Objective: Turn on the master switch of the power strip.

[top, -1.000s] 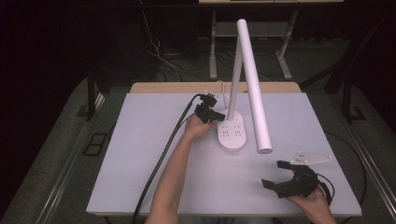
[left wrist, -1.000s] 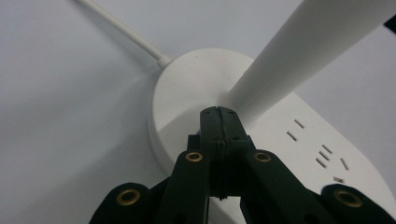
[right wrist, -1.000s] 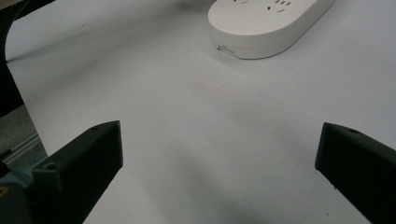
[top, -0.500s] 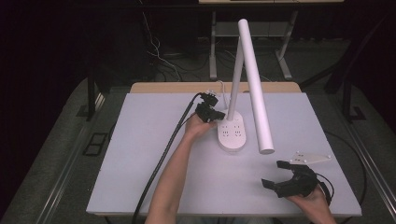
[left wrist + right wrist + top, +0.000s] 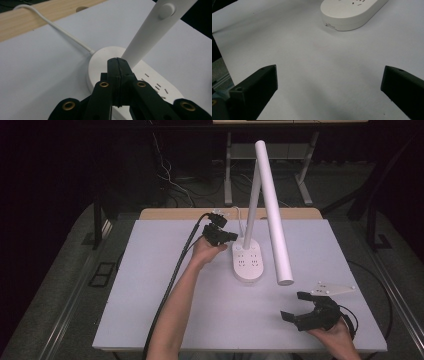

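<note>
High view: nothing has visibly moved since the earlier frames. The left gripper (image 5: 231,237), forearm stretched to 12 o'clock, sits at the desk lamp's socket base (image 5: 248,263). The right gripper (image 5: 293,306) rests at 5 o'clock.

Left gripper view: jaws pressed together, empty, over the base.

Right gripper view: jaws spread wide, empty; no legible writing.
</note>
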Demonstrator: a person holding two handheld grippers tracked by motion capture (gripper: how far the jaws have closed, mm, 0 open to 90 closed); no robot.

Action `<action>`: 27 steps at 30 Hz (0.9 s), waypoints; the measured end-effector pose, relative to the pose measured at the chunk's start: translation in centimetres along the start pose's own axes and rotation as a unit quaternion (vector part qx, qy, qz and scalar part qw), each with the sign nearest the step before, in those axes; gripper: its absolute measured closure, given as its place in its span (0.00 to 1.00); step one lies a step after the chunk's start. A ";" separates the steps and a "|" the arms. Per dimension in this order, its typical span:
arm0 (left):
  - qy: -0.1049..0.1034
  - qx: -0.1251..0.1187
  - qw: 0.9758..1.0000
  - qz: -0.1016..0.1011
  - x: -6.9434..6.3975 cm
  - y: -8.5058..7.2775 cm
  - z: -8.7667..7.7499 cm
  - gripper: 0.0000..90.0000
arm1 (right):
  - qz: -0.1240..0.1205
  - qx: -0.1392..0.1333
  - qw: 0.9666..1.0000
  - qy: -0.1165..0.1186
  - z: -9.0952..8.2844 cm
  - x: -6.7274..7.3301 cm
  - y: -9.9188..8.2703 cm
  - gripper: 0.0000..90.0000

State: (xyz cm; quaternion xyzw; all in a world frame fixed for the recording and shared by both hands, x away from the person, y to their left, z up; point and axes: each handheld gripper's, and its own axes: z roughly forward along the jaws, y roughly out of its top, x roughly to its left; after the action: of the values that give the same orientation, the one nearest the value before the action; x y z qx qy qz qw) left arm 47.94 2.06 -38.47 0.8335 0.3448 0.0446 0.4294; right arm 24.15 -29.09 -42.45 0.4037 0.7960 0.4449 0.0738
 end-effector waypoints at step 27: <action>0.000 -0.080 0.996 -0.029 0.7 -2.8 -9.0 0.56 | -0.006 -0.003 1.000 0.000 0.0 -0.1 0.1 0.00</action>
State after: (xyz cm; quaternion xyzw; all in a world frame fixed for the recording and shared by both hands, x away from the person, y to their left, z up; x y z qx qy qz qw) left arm 43.65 9.81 -35.08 0.7862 0.3640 0.0593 0.4958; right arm 24.22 -29.15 -42.39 0.3992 0.7968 0.4468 0.0780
